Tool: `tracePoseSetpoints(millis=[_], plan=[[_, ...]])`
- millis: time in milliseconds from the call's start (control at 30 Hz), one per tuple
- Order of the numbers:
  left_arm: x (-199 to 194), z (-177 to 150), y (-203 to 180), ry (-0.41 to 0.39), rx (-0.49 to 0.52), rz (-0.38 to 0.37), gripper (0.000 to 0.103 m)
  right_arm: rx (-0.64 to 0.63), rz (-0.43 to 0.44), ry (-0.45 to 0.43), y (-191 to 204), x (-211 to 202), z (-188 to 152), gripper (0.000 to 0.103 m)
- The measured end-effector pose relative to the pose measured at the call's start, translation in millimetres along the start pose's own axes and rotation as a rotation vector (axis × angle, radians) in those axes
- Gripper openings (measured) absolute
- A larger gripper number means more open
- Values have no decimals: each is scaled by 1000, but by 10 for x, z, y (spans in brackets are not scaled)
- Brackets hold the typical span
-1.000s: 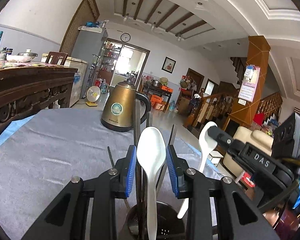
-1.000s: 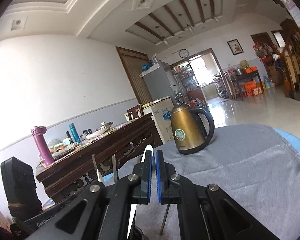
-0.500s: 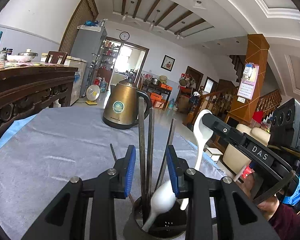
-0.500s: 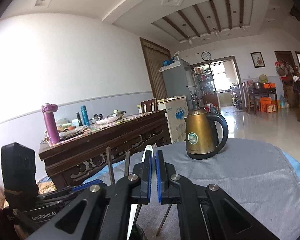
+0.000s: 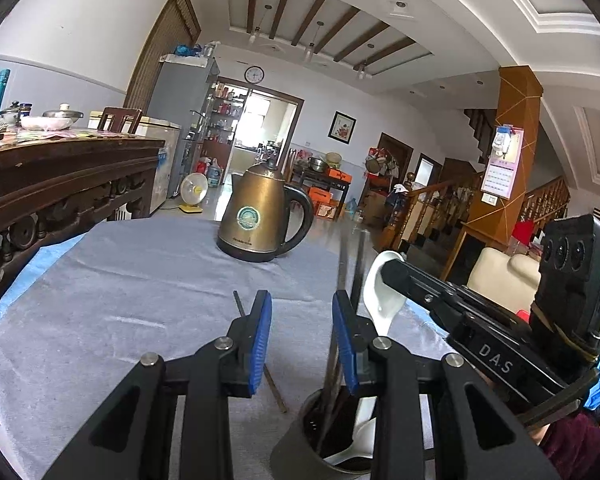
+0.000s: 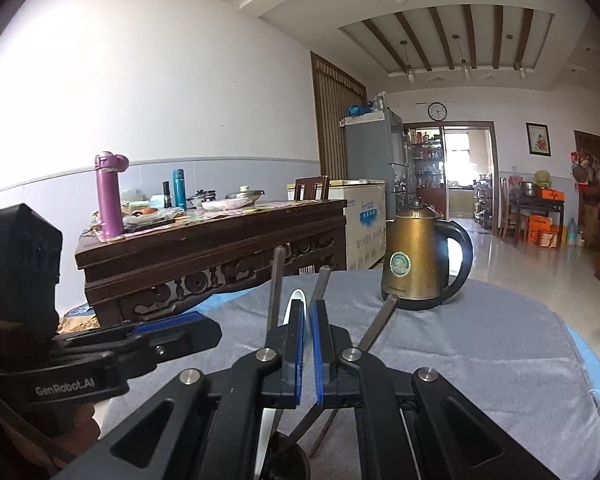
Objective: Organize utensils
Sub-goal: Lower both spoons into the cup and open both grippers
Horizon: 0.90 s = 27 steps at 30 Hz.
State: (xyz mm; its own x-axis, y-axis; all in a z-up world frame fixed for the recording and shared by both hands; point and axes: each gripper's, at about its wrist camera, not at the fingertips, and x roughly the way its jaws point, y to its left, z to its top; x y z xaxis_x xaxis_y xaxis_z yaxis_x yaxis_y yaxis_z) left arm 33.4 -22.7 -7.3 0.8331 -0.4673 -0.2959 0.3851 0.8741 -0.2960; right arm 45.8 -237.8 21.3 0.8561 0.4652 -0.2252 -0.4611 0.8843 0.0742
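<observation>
Right gripper [image 6: 308, 328] near level, jaws clamped on white spoon [image 5: 382, 294] standing in dark holder [image 5: 300, 446] on table [image 5: 120, 300]. Left gripper [image 5: 302, 330] jaws narrow, empty. Holder's base cut off.

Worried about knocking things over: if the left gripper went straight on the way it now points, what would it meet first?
Probably the brass-coloured electric kettle standing on the grey tablecloth. The left gripper has only bare cloth ahead before it, though depth is hard to judge in this view.
</observation>
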Motion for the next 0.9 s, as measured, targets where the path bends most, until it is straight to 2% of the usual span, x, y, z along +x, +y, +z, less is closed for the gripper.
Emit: tracePoseSetpoints(millis=[267, 300, 367, 433, 700, 800, 867, 900], plan=[[-11, 10, 65, 11, -10, 28, 32, 43, 7, 37, -84, -42, 8, 8], [-14, 6, 66, 14, -11, 28, 32, 47, 7, 37, -83, -59, 12, 10], [-12, 9, 90, 21, -13, 33, 32, 57, 3, 37, -92, -93, 27, 28], [-17, 12, 89, 24, -12, 38, 33, 64, -5, 22, -97, -140, 40, 35], [-51, 14, 154, 40, -16, 74, 38, 140, -55, -41, -235, -353, 92, 36], [-49, 21, 173, 61, -14, 101, 47, 192, -98, -49, -341, -422, 79, 36], [-58, 24, 174, 81, -3, 142, 63, 225, -124, -45, -409, -460, 54, 36], [-49, 33, 179, 95, 4, 166, 66, 249, -143, -40, -449, -484, 26, 37]])
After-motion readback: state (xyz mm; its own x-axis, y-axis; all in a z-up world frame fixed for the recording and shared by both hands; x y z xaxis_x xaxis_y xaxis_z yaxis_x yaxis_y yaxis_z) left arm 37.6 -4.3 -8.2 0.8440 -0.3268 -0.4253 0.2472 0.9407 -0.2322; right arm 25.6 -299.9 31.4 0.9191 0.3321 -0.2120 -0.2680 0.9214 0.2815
